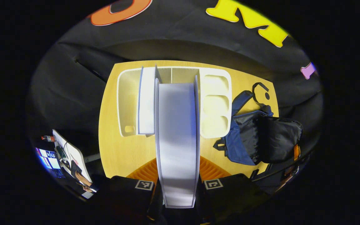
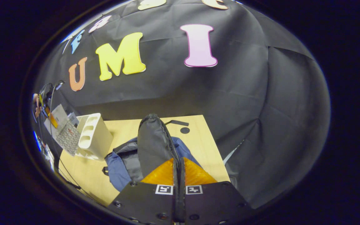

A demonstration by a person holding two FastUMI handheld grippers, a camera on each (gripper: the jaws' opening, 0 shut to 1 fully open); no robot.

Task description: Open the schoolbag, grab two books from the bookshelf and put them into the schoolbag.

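— Firstly, what do we log for the left gripper (image 1: pixel 177 179)?
— We record its fingers clamped on a pale book (image 1: pixel 177 137), held edge-up above the wooden table (image 1: pixel 120 153). Behind it we list the white bookshelf (image 1: pixel 216 103), with a second pale book (image 1: pixel 146 100) upright inside.
— And the schoolbag (image 1: pixel 261 137)?
— We note it lying on the table just right of the bookshelf, blue with a dark flap.
— The right gripper (image 2: pixel 178 175)?
— We enter its fingers pressed together on the dark flap (image 2: pixel 153 143) of the schoolbag, lifting it upright. We see the bookshelf to the left in that view.
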